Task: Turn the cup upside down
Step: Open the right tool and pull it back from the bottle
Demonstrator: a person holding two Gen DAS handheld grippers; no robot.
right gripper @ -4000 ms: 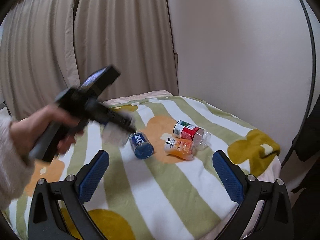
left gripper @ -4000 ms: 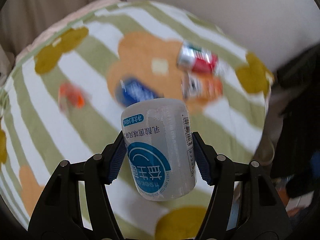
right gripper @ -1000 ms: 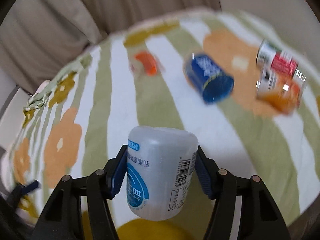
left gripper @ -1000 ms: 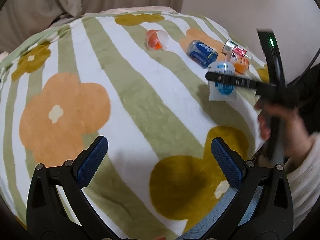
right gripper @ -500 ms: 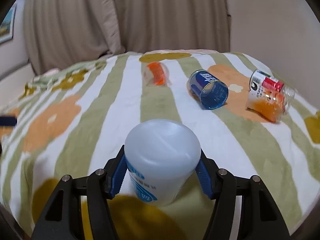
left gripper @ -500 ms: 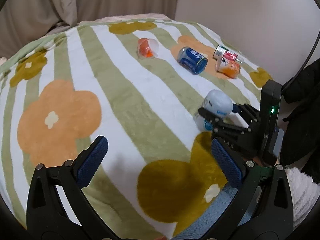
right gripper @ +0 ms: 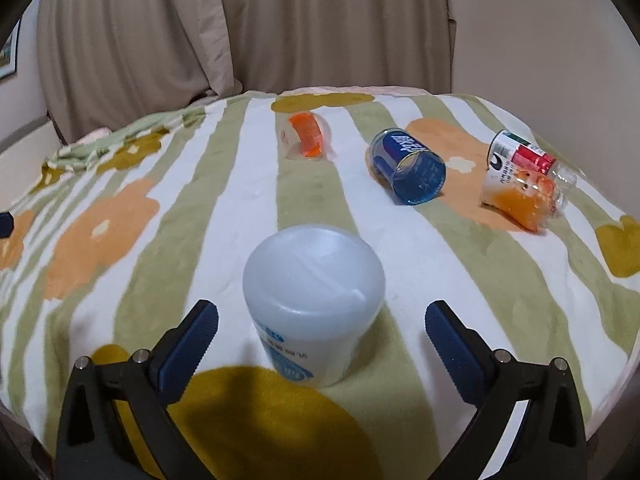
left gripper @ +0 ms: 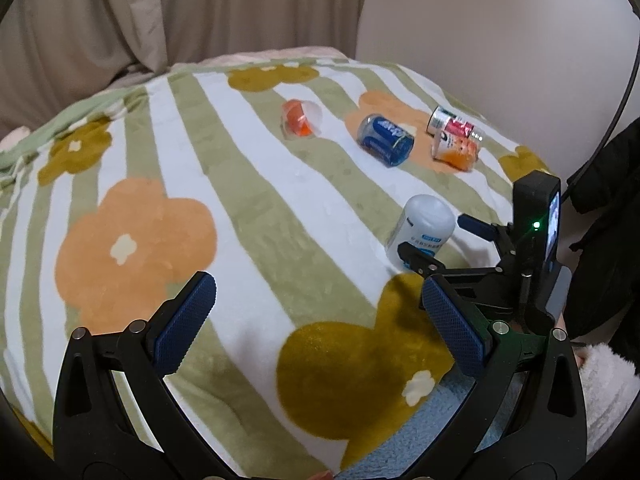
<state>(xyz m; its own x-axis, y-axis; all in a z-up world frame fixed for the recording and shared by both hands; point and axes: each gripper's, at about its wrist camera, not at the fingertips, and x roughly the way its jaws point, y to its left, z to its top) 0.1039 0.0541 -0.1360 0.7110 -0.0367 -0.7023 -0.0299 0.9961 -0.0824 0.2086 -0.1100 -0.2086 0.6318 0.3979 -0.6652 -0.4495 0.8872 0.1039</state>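
Right gripper (right gripper: 322,330) level, fingers (right gripper: 448,330) spread beside seemingly upended cup (right gripper: 314,300).

White cup (right gripper: 314,304) stood upside down on the bed (right gripper: 248,200)

The cup was translucent white plastic with a blue printed label around its lower part, its closed base facing up and its mouth down on the striped, flowered blanket. It sat near the blanket's front edge, partly on a white stripe and a mustard flower, leaning slightly in the left wrist view (left gripper: 424,230), touched by nothing
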